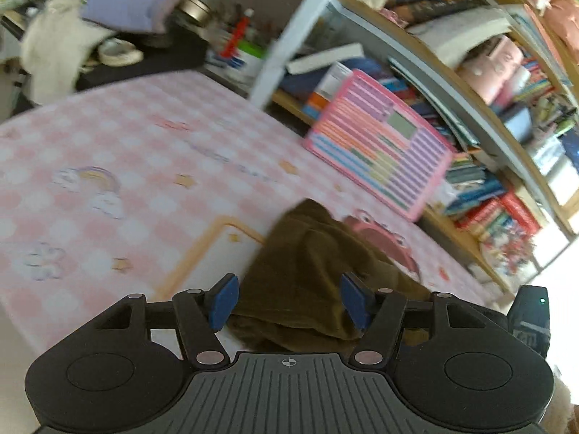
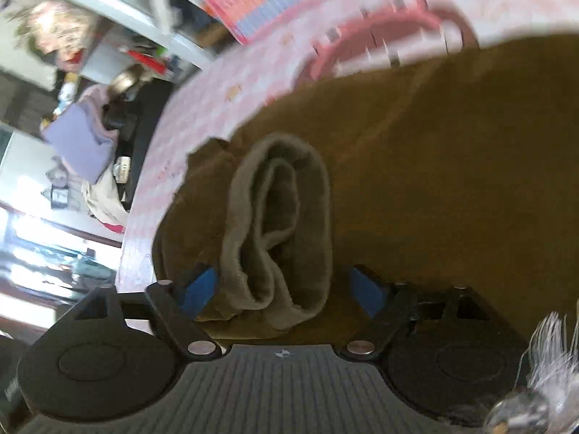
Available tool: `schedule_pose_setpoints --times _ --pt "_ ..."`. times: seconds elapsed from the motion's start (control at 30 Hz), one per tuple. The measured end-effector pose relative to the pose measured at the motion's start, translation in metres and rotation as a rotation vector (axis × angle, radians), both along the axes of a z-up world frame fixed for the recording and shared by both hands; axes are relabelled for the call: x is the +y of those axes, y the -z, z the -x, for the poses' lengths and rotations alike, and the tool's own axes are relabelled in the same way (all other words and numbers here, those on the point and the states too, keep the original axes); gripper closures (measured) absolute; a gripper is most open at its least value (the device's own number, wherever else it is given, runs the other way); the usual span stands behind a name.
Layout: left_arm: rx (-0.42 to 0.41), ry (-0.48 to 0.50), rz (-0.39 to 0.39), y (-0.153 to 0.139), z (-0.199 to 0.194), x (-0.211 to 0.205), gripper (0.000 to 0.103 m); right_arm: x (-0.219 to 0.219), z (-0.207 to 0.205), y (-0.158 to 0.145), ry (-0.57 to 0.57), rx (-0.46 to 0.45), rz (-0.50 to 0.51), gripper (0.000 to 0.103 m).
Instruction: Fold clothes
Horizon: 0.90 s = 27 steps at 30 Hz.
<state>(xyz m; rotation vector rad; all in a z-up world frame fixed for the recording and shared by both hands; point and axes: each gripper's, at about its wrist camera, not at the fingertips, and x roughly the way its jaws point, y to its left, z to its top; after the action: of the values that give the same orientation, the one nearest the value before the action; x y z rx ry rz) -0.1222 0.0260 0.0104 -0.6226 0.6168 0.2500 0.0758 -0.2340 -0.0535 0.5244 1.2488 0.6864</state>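
An olive-brown garment [image 1: 311, 264] lies bunched on the pink checked bed sheet [image 1: 108, 181]. My left gripper [image 1: 289, 302] is open, its blue pads [image 1: 222, 302] on either side of the garment's near edge. In the right wrist view the same garment [image 2: 434, 166] fills the frame, and its ribbed, lighter cuff or hem [image 2: 278, 231] is rolled up between the pads. My right gripper [image 2: 286, 291] is open around that rolled part, the pads standing apart from it.
A pink striped box [image 1: 380, 141] leans against a crowded bookshelf [image 1: 488, 108] along the bed's far right side. A dark desk [image 1: 144, 58] with a lilac cloth and clutter stands beyond the bed's far end. The other gripper's black body [image 1: 530, 314] shows at right.
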Motion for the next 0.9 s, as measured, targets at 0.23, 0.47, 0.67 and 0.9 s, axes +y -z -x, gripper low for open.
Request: schedule_pose_setpoints --times 0.23,0.47,0.67,0.9 --pt "0.011 -0.029 -0.067 -0.014 -0.001 -0.004 0.040 -0.003 0.006 -0.029 -0.051 -0.032 -0.220 0.086" --pt "0.020 0.007 -0.091 -0.016 -0.015 -0.008 0.040 -0.016 -0.001 0.013 0.028 0.050 -0.078 0.082" --pt "0.024 0.051 -0.131 -0.017 -0.017 -0.014 0.040 -0.030 0.002 0.021 0.062 0.062 -0.126 0.073" --pt "0.021 0.010 -0.091 -0.013 -0.010 -0.001 0.040 -0.032 0.014 0.015 0.059 0.020 -0.086 0.071"
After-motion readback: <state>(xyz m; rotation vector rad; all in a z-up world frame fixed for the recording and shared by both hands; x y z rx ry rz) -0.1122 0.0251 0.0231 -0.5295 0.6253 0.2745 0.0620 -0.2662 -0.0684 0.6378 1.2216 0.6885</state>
